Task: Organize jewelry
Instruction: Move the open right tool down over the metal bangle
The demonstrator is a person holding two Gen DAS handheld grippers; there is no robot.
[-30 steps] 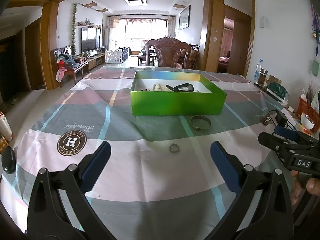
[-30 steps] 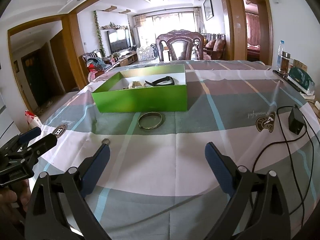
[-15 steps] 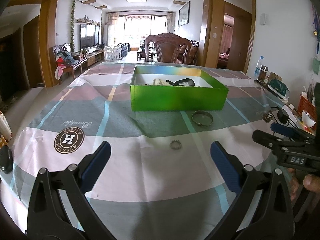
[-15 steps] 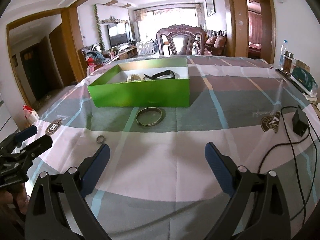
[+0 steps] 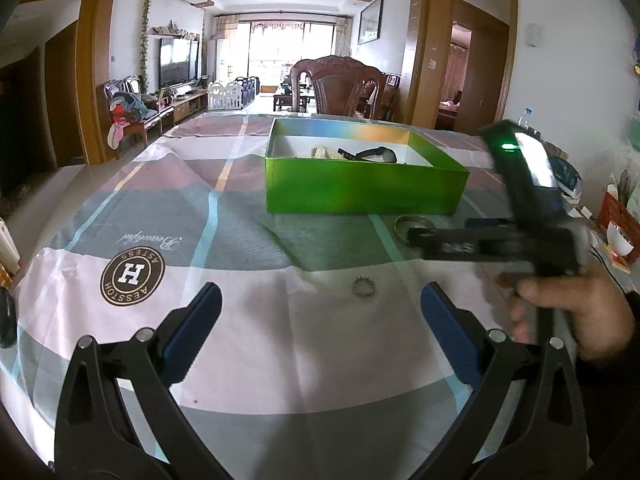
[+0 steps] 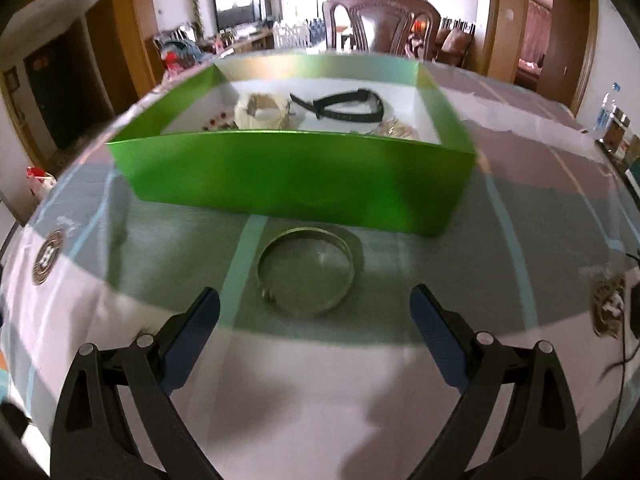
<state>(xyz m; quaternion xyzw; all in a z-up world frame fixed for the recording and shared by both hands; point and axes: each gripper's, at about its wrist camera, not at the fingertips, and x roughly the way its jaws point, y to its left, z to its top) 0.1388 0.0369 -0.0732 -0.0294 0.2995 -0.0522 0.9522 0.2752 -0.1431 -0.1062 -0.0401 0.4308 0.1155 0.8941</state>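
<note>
A green box (image 5: 360,190) stands mid-table; it also shows in the right wrist view (image 6: 296,176). Inside lie a black strap (image 6: 340,106), a cream bracelet (image 6: 262,110) and other jewelry. A metal bangle (image 6: 308,276) lies flat on the cloth just before the box, a little beyond my open, empty right gripper (image 6: 314,312). A small beaded ring (image 5: 364,287) lies on the cloth just ahead of my open, empty left gripper (image 5: 320,308). In the left wrist view the right gripper's body (image 5: 496,240) covers most of the bangle (image 5: 414,224).
A checked tablecloth (image 5: 200,208) with round logos covers the table. A black cable and adapter (image 6: 634,312) lie at the right edge. A wooden chair (image 5: 338,88) stands behind the table. Bottles and clutter (image 5: 616,216) sit at the far right.
My right gripper has moved forward and left to just short of the bangle. The left gripper has edged slightly closer to the small ring. Both stay open.
</note>
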